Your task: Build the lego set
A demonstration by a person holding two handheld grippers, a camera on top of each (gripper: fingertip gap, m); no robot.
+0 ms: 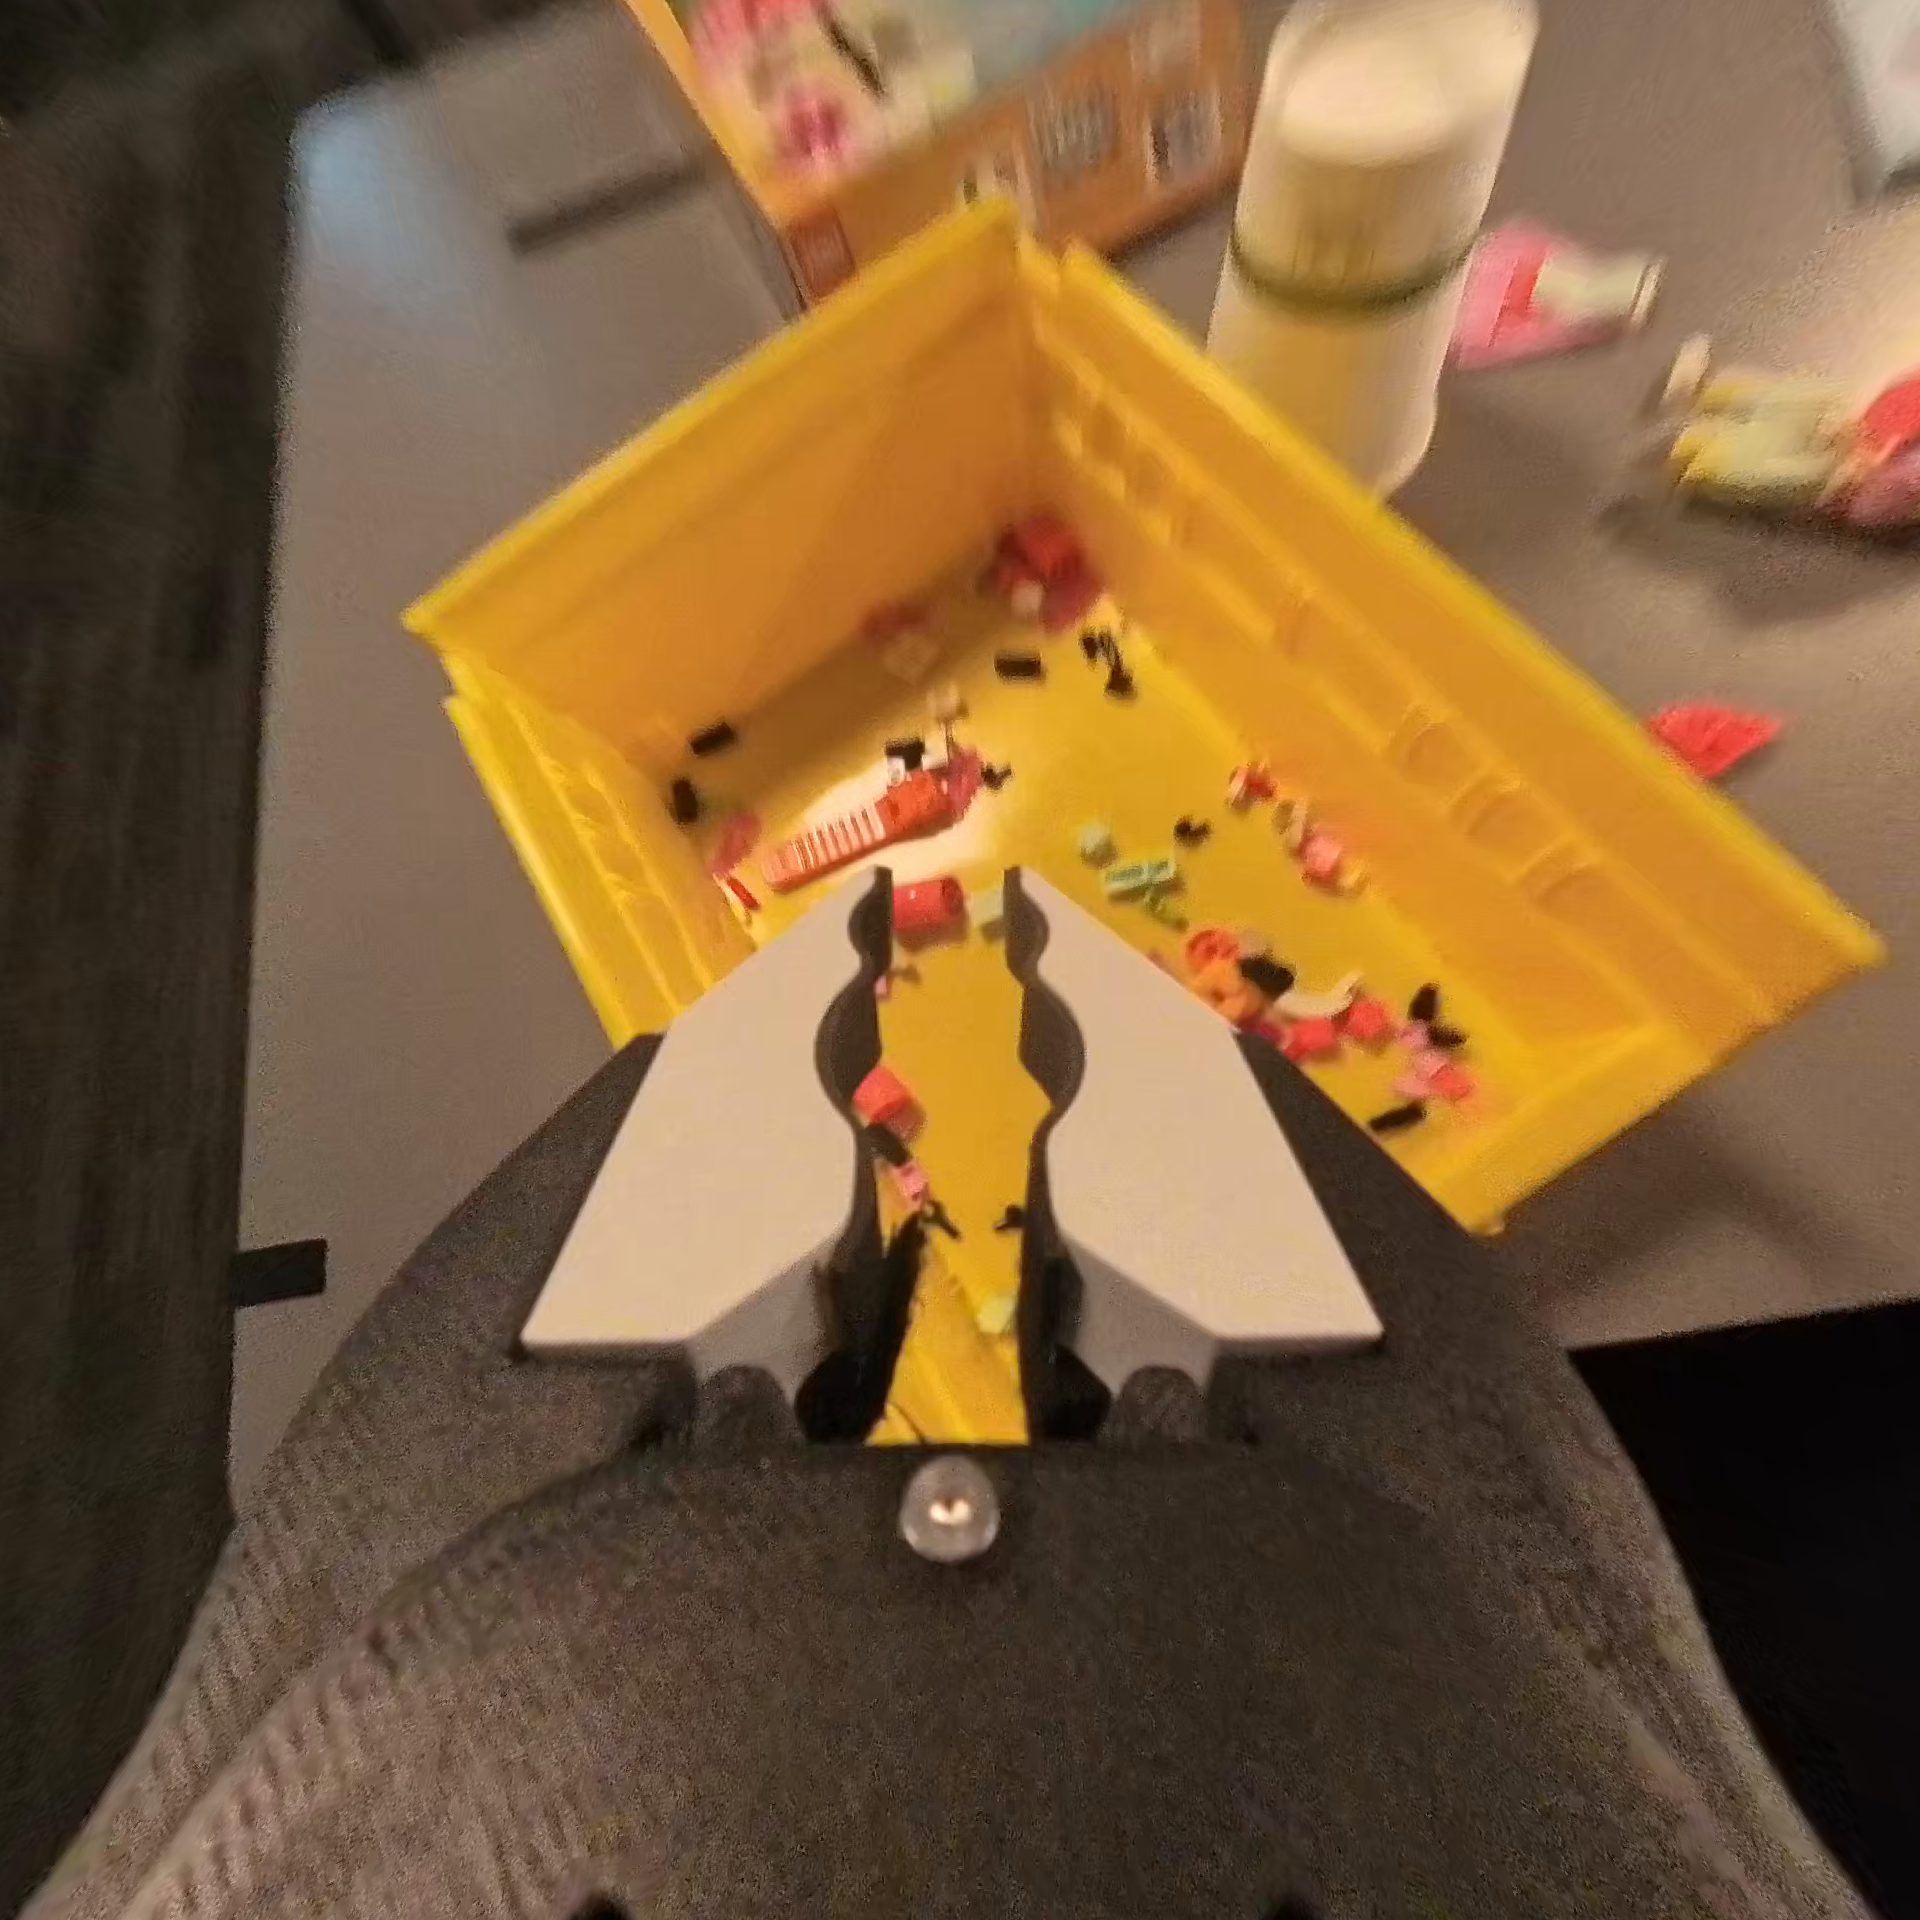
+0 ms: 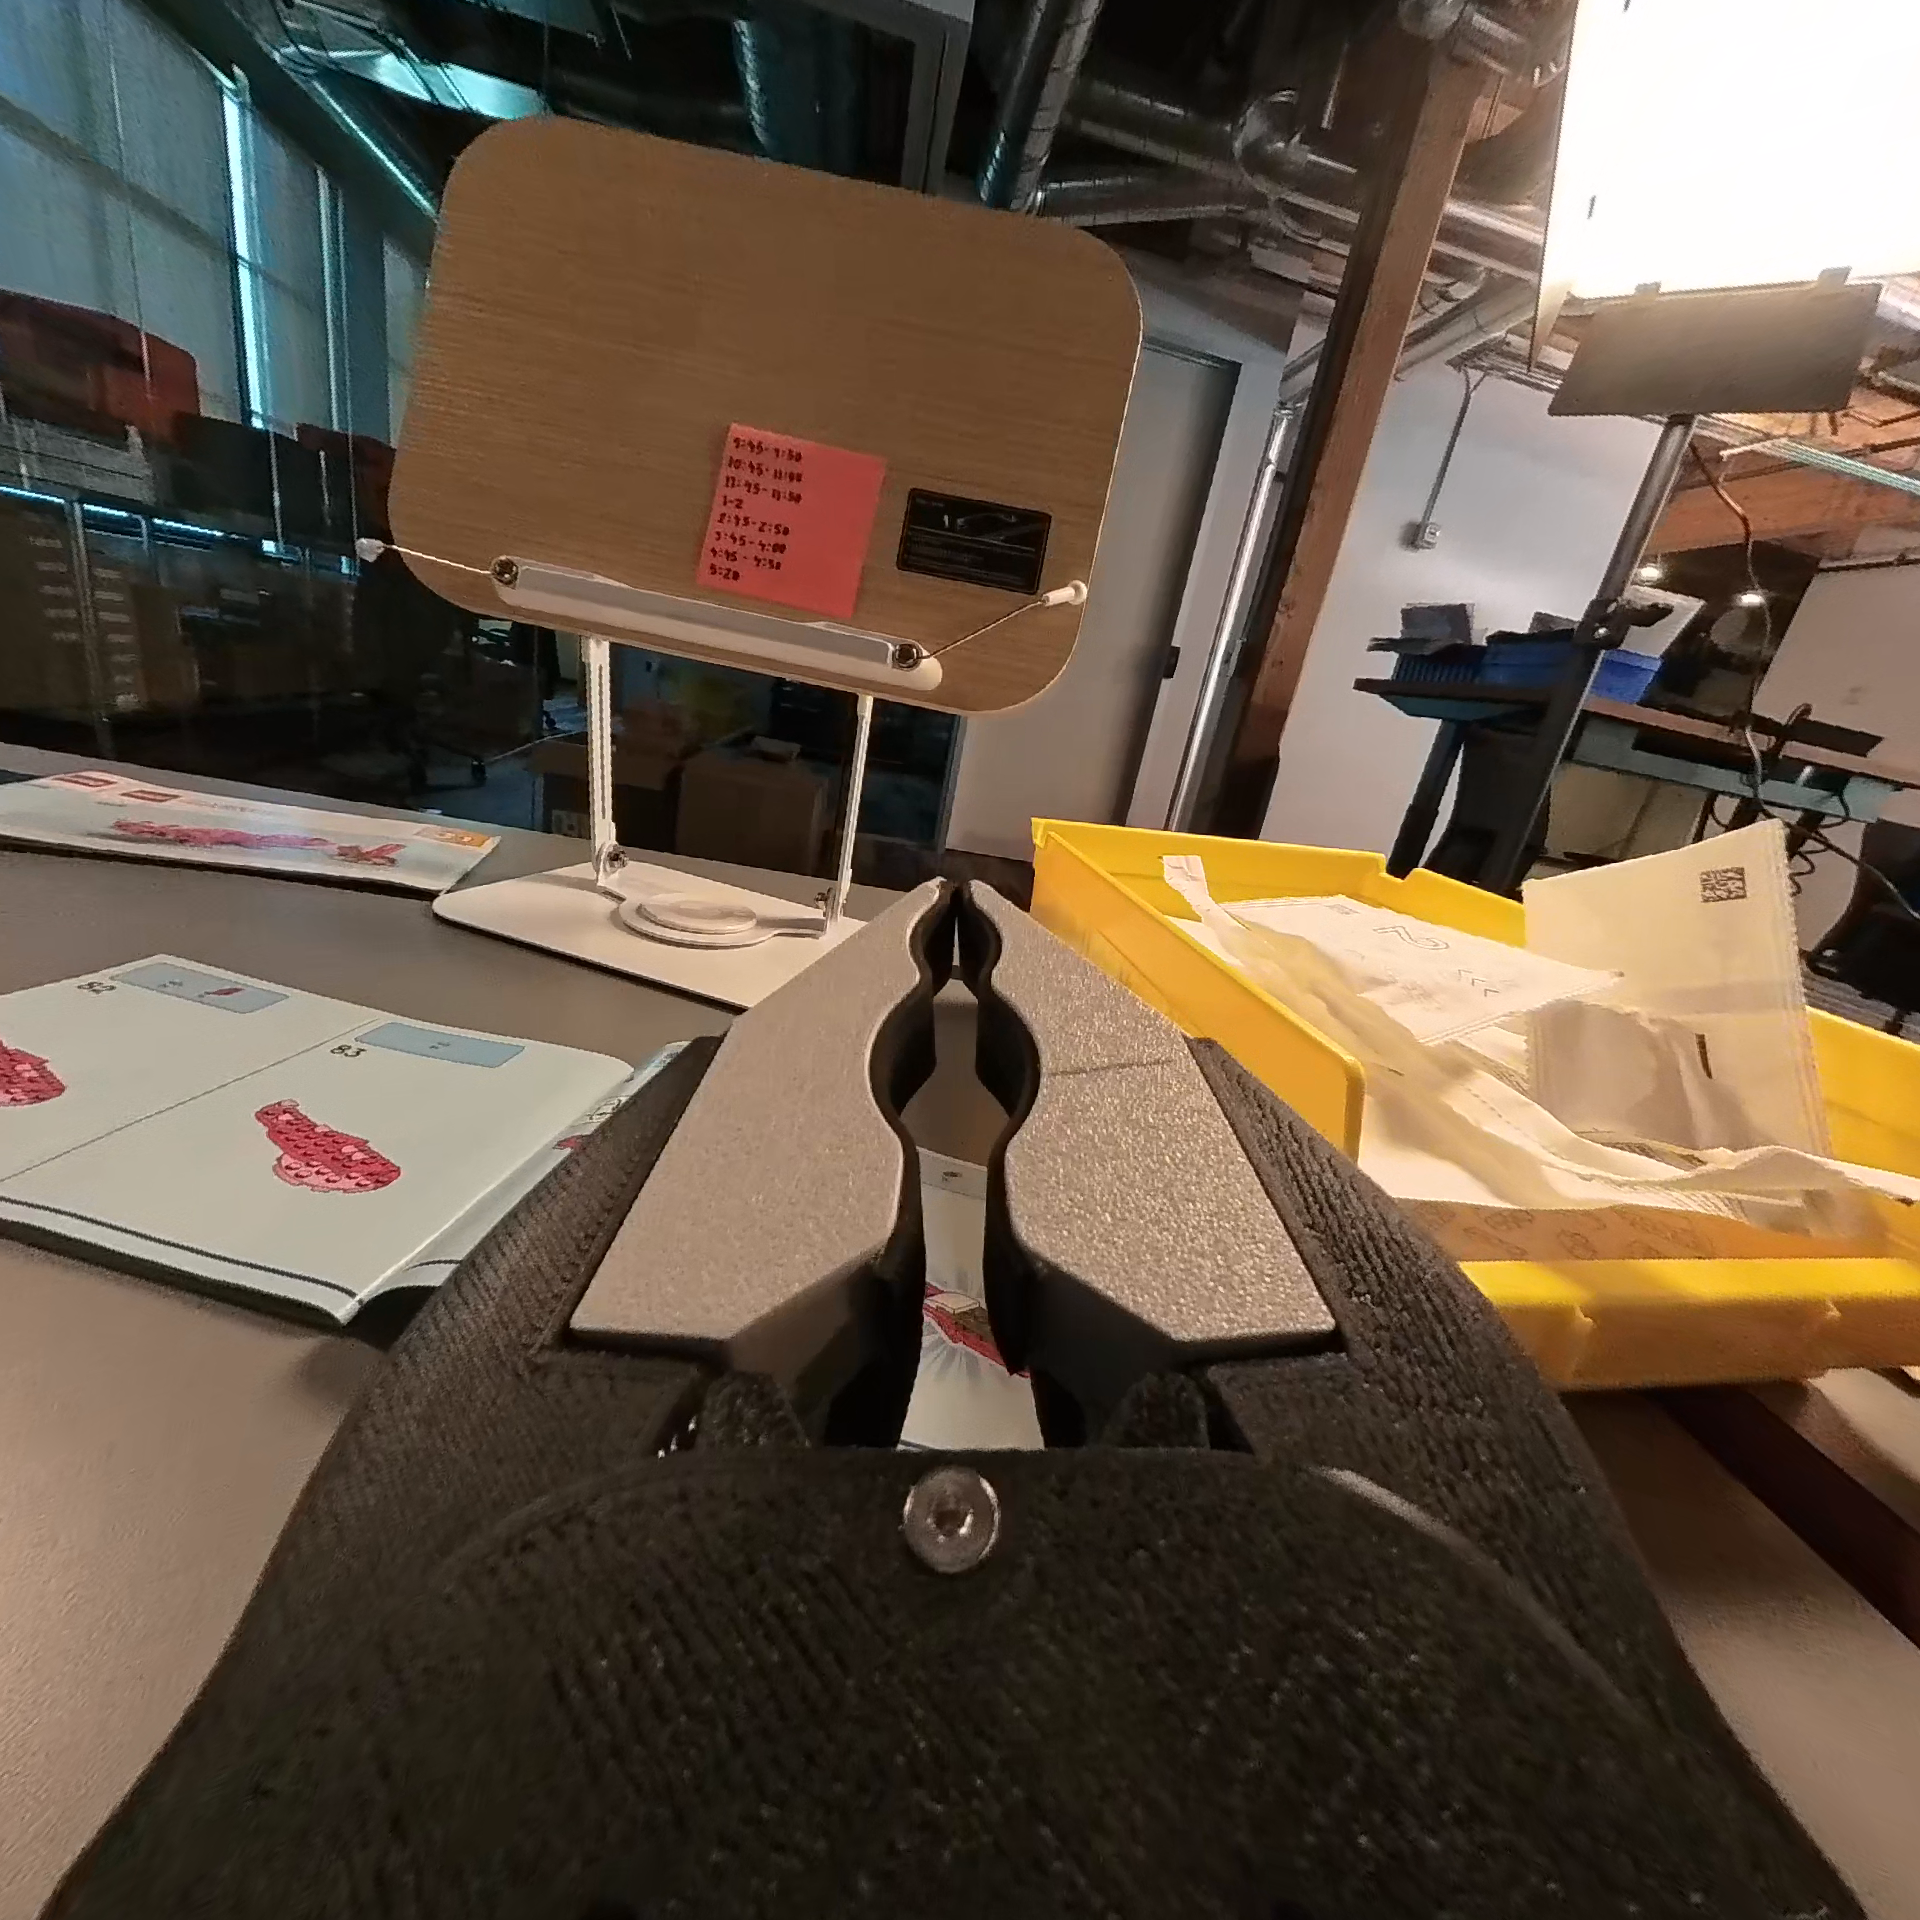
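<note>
In the left wrist view, my left gripper (image 1: 948, 894) hovers above a yellow bin (image 1: 727, 499) that holds several small toy bricks in red, black, pink and green. Its jaws stand apart with nothing between the pads. A small red brick (image 1: 927, 906) lies on the bin floor just below the fingertips. The view is blurred by motion. In the right wrist view, my right gripper (image 2: 958, 891) is shut, tips touching, with nothing in it. It sits low over a dark table (image 2: 156, 1455), pointing at a wooden book stand (image 2: 758, 416) on a white base.
A white cylindrical container (image 1: 1351, 239) and a colourful box (image 1: 935, 114) stand behind the bin. Loose toy parts (image 1: 1787, 436) lie to the right. An open instruction booklet (image 2: 260, 1122) lies left of the right gripper. A yellow tray (image 2: 1226, 997) with paper bags sits to its right. Across from one pair of fingers to the other is roughly 65 cm.
</note>
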